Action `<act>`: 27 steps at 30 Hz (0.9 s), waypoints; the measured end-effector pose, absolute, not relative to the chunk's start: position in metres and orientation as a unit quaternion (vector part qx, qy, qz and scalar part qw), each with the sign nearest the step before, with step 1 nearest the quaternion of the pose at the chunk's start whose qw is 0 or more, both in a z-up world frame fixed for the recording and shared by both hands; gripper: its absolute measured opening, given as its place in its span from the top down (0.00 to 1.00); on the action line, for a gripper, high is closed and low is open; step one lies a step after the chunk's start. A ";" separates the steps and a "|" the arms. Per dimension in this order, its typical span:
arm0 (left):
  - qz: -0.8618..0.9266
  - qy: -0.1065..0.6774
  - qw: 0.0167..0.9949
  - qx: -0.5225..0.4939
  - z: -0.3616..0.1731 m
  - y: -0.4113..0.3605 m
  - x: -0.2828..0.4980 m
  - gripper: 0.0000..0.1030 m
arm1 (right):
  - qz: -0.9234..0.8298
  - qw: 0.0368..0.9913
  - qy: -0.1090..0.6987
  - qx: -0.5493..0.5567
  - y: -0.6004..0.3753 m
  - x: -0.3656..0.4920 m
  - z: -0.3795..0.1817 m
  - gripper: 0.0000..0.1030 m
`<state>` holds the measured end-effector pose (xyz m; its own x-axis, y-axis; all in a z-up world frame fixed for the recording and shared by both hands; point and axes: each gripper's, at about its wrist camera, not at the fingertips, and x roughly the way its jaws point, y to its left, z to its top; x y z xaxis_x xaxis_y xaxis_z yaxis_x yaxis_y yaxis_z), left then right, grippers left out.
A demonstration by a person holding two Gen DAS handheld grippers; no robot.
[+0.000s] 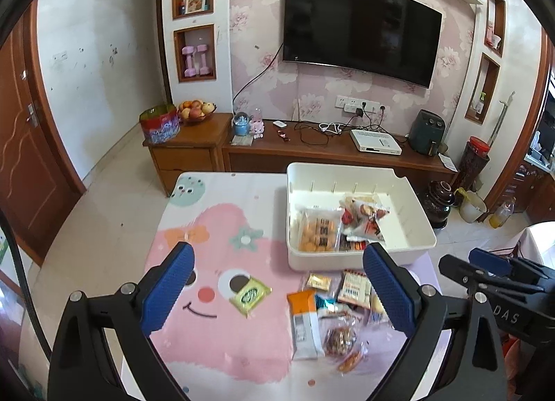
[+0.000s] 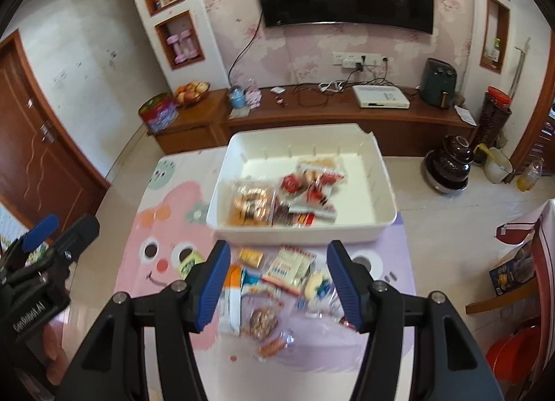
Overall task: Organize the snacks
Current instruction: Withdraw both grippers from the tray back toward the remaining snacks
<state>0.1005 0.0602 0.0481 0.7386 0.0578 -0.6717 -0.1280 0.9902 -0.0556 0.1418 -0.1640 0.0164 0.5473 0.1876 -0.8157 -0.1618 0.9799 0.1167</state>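
Landmark: the white bin is taken as the reference; it sits at the far right of the cartoon mat, and several packets are already lying inside it.
Loose snacks: a cluster of packets is spread on the mat just in front of the bin's near wall, not touching it as far as can be judged.
Stray packet: a green-and-yellow packet is seen apart from the cluster, to the left of the bin's near corner.
Left gripper: jaws are held wide apart, nothing between them; it hangs above the mat, in front of the bin and to its left.
Right gripper: jaws are spread wide too and empty; it is poised over the cluster in front of the bin. The view is blurred, so motion is likely.
Step in hand: a pick from the cluster is judged to be next, probably by the right gripper.
How it is done well: one packet at the cluster's edge should be singled out, so that neighbours are not dragged along.
Grip advice: the crimped seam or a stiff edge is best pinched; the film looks slippery and the contents crushable.
Drop advice: the packet should be carried over the bin's near wall and released above a bare patch of its floor.
Risk: overlapping wrappers may be lifted together.
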 end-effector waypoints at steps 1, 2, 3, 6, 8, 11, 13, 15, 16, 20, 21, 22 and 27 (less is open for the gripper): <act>0.049 0.359 0.931 -0.050 0.046 0.060 0.096 0.05 | 0.104 0.878 0.467 0.010 -0.163 0.136 0.013 0.43; 0.047 0.361 0.930 -0.050 0.043 0.059 0.091 0.05 | 0.108 0.877 0.469 0.008 -0.164 0.131 0.011 0.43; 0.045 0.363 0.929 -0.049 0.041 0.059 0.088 0.05 | 0.111 0.876 0.470 0.006 -0.164 0.128 0.009 0.43; 0.043 0.373 0.926 -0.044 0.029 0.058 0.081 0.05 | 0.118 0.872 0.475 0.001 -0.163 0.115 -0.001 0.43; 0.044 0.384 0.921 -0.044 0.018 0.057 0.079 0.05 | 0.120 0.869 0.480 -0.001 -0.164 0.111 -0.008 0.43; 0.042 0.403 0.913 -0.050 -0.001 0.056 0.079 0.05 | 0.127 0.860 0.493 -0.003 -0.164 0.106 -0.025 0.43; 0.042 0.415 0.907 -0.054 -0.014 0.055 0.080 0.05 | 0.129 0.854 0.504 -0.007 -0.163 0.103 -0.040 0.43; 0.041 0.428 0.901 -0.055 -0.028 0.053 0.082 0.05 | 0.133 0.847 0.514 -0.008 -0.161 0.102 -0.053 0.43; 0.040 0.433 0.899 -0.056 -0.033 0.052 0.083 0.05 | 0.134 0.844 0.519 -0.008 -0.160 0.103 -0.058 0.43; 0.038 0.456 0.887 -0.062 -0.058 0.052 0.093 0.05 | 0.139 0.832 0.538 -0.010 -0.156 0.103 -0.084 0.43; 0.037 0.462 0.884 -0.065 -0.063 0.052 0.095 0.05 | 0.140 0.829 0.541 -0.011 -0.155 0.104 -0.088 0.43; 0.036 0.470 0.880 -0.068 -0.070 0.052 0.099 0.05 | 0.142 0.826 0.546 -0.012 -0.154 0.105 -0.095 0.43; 0.032 0.502 0.862 -0.066 -0.100 0.050 0.115 0.05 | 0.148 0.815 0.561 -0.012 -0.149 0.111 -0.122 0.43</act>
